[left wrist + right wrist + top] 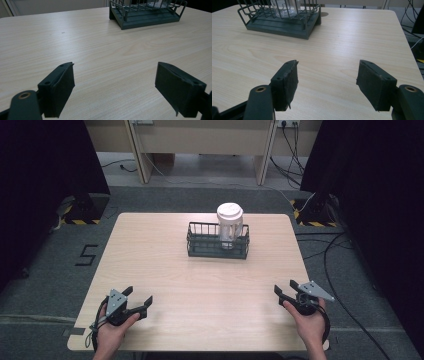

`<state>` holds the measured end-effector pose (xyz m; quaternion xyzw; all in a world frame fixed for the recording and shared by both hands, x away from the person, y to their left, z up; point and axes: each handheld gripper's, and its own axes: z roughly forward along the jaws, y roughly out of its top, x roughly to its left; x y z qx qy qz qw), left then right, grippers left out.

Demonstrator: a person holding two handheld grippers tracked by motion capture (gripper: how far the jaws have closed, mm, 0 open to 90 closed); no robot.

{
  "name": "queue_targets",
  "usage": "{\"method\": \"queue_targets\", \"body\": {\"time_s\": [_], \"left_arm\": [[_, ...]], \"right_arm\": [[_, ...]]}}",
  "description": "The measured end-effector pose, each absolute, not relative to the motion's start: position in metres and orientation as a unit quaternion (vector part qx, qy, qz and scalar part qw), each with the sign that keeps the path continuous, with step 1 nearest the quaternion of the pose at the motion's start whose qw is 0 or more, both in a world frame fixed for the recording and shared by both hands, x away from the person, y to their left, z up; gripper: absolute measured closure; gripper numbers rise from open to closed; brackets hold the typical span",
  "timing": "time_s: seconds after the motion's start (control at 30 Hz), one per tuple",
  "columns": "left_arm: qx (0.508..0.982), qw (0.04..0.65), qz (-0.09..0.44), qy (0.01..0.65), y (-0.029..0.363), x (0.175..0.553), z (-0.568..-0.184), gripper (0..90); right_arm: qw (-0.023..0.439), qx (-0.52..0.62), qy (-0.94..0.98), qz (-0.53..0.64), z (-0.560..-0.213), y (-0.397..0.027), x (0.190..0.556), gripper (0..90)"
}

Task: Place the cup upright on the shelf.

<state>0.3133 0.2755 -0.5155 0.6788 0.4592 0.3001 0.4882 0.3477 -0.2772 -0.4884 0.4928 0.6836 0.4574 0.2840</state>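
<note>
A clear plastic cup with a white lid (230, 222) stands upright in the right half of a dark green wire basket (218, 240) at the table's far middle. My left gripper (138, 297) rests near the front left of the table, open and holding nothing. My right gripper (285, 288) sits near the front right edge, also open and holding nothing. In the left gripper view the basket (147, 13) lies far ahead to the right of my open gripper (115, 83). In the right gripper view the basket (282, 18) with the cup's clear base (285, 8) lies ahead to the left of my open gripper (327, 80).
The light wooden table (200, 285) is bare between the grippers and the basket. Grey carpet surrounds it, with cables (345, 255) on the floor at the right and black stands (80, 210) at both far corners.
</note>
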Motion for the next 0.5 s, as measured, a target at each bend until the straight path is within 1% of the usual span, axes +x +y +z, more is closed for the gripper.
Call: {"method": "queue_targets", "body": {"time_s": [0.3,0.5], "left_arm": [[0.679,0.486,0.301,0.46,0.276,0.313,-0.516,15.2],[0.681,0.488,0.302,0.455,0.274,0.313,-0.515,15.2]], "right_arm": [[0.293,0.496,0.672,0.466,-0.501,-0.283,0.34,32.6],[0.298,0.493,0.664,0.477,-0.5,-0.283,0.34,31.6]]}}
